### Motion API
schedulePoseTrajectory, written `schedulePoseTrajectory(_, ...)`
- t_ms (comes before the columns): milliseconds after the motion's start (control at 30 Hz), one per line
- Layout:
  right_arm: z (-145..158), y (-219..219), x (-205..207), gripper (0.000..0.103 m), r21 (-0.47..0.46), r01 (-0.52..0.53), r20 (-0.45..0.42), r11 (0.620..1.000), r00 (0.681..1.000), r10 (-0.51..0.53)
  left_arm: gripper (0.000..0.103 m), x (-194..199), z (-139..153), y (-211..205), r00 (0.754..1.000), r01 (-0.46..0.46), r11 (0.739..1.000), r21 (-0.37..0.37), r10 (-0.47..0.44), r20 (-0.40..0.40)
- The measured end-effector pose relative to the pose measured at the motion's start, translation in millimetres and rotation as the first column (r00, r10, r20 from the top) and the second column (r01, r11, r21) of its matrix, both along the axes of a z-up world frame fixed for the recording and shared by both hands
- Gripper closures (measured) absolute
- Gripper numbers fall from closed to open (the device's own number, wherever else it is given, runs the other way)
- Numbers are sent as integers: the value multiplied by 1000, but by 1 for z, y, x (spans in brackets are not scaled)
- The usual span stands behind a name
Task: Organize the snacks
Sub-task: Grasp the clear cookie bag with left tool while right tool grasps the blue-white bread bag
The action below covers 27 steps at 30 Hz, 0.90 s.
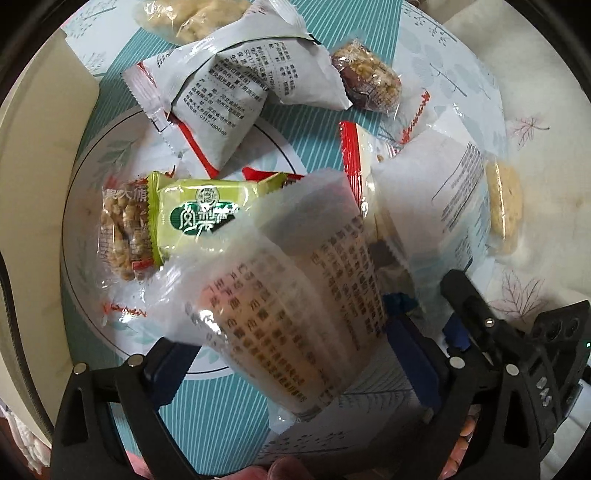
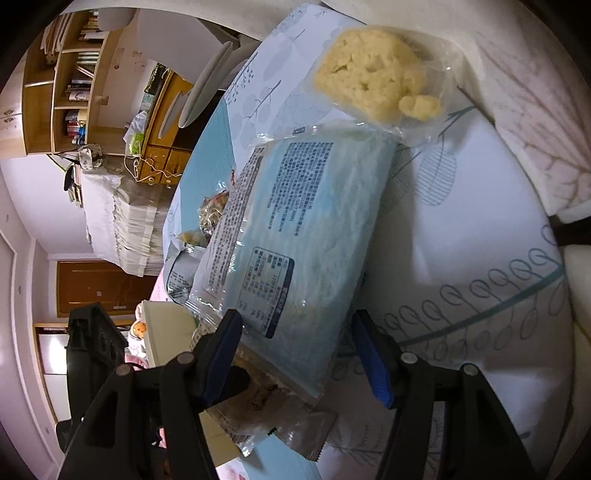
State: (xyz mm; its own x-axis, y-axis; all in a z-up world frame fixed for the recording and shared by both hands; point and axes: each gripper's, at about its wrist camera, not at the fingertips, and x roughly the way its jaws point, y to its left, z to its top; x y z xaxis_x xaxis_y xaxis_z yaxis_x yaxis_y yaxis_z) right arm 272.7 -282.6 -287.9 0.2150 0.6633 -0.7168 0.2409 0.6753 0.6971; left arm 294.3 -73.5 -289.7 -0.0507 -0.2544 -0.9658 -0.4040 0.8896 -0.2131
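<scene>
Snacks lie on a bench under a teal leaf-print cloth [image 1: 325,26]; wooden shelves [image 2: 62,85] at upper left of the right view; left gripper [image 1: 291,354] stands wide with a translucent printed packet [image 1: 288,295] between its fingers above a plate [image 1: 85,295]; right gripper [image 2: 295,354], half-wide, straddles a pale blue packet [image 2: 314,229]; a crumbly pastry [image 2: 373,74] lies beyond

Packets crowd the plate [image 1: 85,236], leaving only its near rim bare. Beside the blue packet [image 2: 306,236], the patterned tabletop [image 2: 480,295] lies open.
</scene>
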Motion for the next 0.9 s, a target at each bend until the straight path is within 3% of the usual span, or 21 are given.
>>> schedulePoseTrajectory(67, -1, -3, -1, 59, -1, -6, -2, 1000, 1000, 6, 18, 2, -3, 2, 1000, -21, 999, -49, 21, -3)
schedulePoseTrajectory(167, -1, -5, -3, 73, 9, -11, -4, 1000, 1000, 11, 29, 4, -1, 5, 1000, -24, 998, -54, 24, -1)
schedulePoseTrajectory(267, 0, -9, -6, 78, 25, -14, -8, 1000, 1000, 15, 37, -1, -4, 17, 998, -63, 992, -113, 62, -8)
schedulePoseTrajectory(467, 4, -9, -13, 92, 55, -16, -2, 998, 1000, 16, 49, -10, 1, 28, 996, -88, 985, -145, 89, 0)
schedulePoseTrajectory(700, 16, -5, -18, 101, 47, -25, 25, 999, 999, 24, 62, -37, 28, 31, 995, -92, 981, -170, 98, 26)
schedulePoseTrajectory(900, 32, -3, -25, 101, 44, -24, 56, 999, 998, 22, 65, -52, 55, 36, 996, -52, 993, -107, 60, 72)
